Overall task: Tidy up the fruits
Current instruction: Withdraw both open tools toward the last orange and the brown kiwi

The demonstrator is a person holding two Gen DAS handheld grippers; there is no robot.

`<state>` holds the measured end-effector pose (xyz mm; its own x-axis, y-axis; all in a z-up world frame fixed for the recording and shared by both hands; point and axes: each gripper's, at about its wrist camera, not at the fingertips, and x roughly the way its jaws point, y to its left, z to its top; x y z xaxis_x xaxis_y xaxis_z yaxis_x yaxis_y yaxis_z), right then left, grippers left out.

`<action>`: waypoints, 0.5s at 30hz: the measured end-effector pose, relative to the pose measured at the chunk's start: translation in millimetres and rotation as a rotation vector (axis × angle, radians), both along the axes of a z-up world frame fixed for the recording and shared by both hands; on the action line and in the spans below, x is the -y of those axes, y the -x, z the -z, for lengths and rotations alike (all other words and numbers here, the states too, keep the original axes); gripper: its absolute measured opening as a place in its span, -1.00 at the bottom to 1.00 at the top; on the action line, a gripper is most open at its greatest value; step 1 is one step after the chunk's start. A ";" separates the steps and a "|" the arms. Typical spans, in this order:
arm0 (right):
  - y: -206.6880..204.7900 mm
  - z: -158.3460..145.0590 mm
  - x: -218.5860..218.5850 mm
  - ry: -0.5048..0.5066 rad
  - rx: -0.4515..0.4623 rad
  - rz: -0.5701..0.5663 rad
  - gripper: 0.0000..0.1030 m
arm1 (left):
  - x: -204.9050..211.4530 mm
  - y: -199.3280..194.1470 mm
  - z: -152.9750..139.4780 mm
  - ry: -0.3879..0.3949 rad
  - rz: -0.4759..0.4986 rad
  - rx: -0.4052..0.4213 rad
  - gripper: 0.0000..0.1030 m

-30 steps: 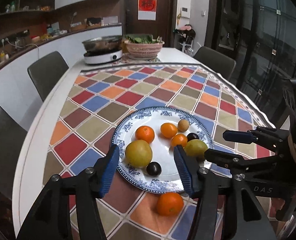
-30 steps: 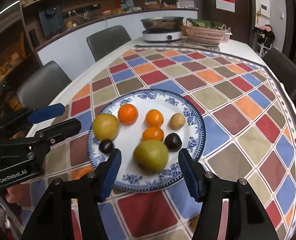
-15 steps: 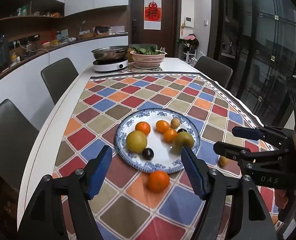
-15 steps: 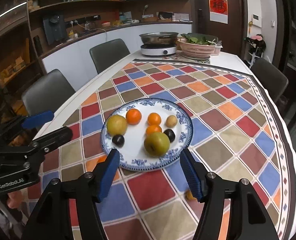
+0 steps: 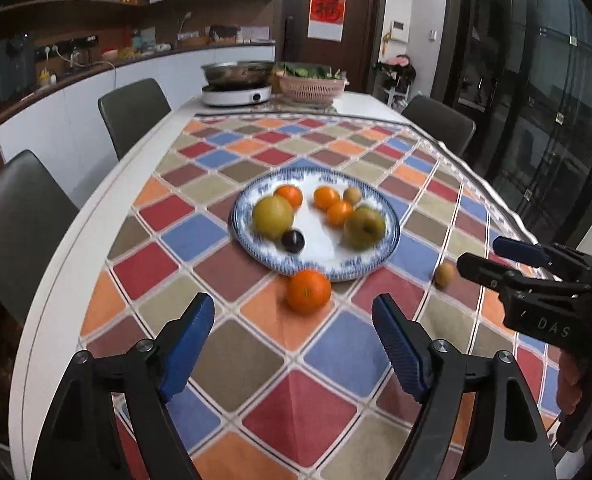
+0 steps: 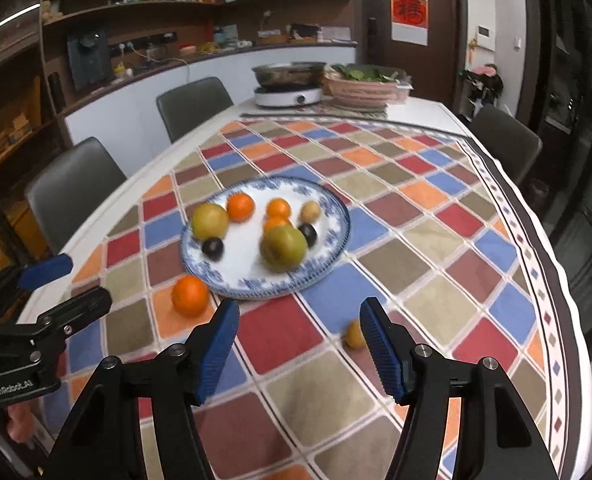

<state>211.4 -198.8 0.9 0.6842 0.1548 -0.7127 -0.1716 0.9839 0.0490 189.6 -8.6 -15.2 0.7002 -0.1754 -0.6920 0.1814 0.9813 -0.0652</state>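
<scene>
A blue-and-white plate [image 5: 316,270] [image 6: 255,289] on the checked cloth holds two yellow-green fruits, three small oranges, a tan fruit and dark plums [image 5: 292,241]. A loose orange [image 5: 308,291] [image 6: 190,295] lies on the cloth by the plate's near rim. A small tan fruit [image 5: 444,275] [image 6: 354,334] lies apart to the right. My left gripper [image 5: 291,320] hovers just short of the orange, its jaws opening with nothing between them. My right gripper [image 6: 300,306] is open and empty; the tan fruit sits by its right finger.
An induction cooker with a steel pan [image 5: 235,80] and a pink basket of greens [image 5: 311,85] stand at the table's far end. Grey chairs [image 5: 133,110] line the left side, another at the far right [image 6: 504,136]. The white table edge [image 5: 55,292] runs along the left.
Both grippers have drawn back from over the plate toward the near end of the table. The left jaws have widened. The loose orange and small tan fruit now show ahead of the fingers.
</scene>
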 end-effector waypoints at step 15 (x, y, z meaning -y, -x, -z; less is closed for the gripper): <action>13.7 43.2 20.6 0.002 -0.101 0.069 0.23 | 18.2 -2.5 50.5 -0.032 -0.010 -0.125 0.59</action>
<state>197.7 -219.4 -42.3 0.6181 0.1081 -0.7786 -0.0979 0.9934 0.0602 192.1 -26.7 -65.7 0.6099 -0.1455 -0.7790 0.1639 0.9849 -0.0556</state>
